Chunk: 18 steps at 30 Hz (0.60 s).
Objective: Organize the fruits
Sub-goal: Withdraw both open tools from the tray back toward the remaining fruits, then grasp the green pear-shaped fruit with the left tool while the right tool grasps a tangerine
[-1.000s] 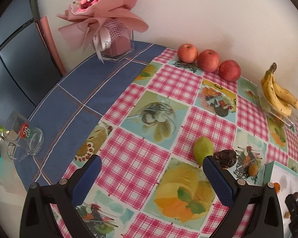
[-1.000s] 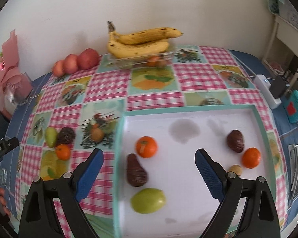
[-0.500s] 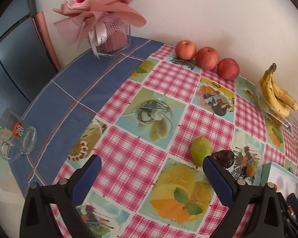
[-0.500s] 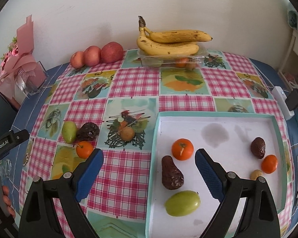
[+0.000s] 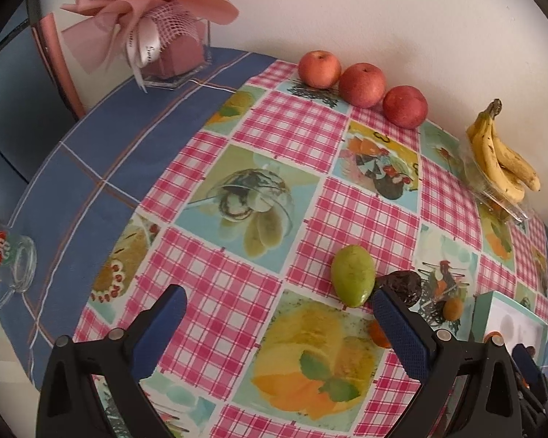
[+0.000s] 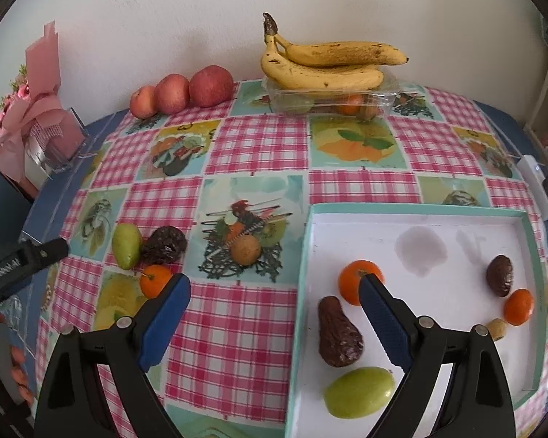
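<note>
A green mango (image 5: 352, 275), a dark wrinkled fruit (image 5: 402, 286) and a small orange (image 5: 378, 334) lie together on the checked cloth. My left gripper (image 5: 277, 303) hovers open just in front of them, and its right finger hides part of the orange. My right gripper (image 6: 274, 284) is open and empty above the cloth at the left rim of the white tray (image 6: 305, 255). The tray holds an orange (image 6: 350, 279), a dark avocado (image 6: 338, 332), a green fruit (image 6: 360, 390) and several smaller fruits at its right. A round brown fruit (image 6: 245, 250) sits alone on the cloth.
Three apples (image 6: 175, 93) line the wall. Bananas (image 6: 325, 65) rest on a clear box (image 6: 332, 100) of fruit. A pink bouquet in a glass vase (image 5: 153, 25) stands at the back left, and a glass mug (image 5: 11, 273) at the table's left edge. A hand (image 6: 18, 365) shows at lower left.
My right gripper has shifted left, from over the tray to its left rim. My left gripper has come lower and closer to the green mango and the dark fruit.
</note>
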Available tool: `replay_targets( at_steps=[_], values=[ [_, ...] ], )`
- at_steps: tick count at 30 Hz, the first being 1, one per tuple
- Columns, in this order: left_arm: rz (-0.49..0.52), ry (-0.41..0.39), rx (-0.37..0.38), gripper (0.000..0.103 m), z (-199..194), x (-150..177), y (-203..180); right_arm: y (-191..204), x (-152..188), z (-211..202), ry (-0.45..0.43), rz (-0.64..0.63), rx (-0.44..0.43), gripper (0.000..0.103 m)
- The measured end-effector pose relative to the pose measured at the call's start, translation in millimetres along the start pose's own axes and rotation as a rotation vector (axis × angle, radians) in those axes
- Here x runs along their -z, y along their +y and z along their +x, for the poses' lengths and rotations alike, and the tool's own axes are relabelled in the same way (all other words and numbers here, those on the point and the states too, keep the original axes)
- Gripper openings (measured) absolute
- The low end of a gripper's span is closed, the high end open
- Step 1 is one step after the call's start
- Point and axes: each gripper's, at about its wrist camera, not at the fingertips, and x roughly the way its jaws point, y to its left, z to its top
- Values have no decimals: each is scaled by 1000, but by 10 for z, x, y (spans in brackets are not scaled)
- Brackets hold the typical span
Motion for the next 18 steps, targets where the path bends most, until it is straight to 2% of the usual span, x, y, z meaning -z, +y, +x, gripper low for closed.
replay_targets(
  at_steps=[4, 10, 18],
  values=[
    [-13, -16, 10, 103, 35, -23, -17, 46, -16, 52, -7, 6, 3, 93],
    [-23, 7, 17, 103, 185, -58, -20, 228, 7, 177, 1, -29, -16, 93],
    [-124, 8, -53, 103, 270, -61, 340, 594, 103, 374, 45, -108, -28, 93]
  ],
)
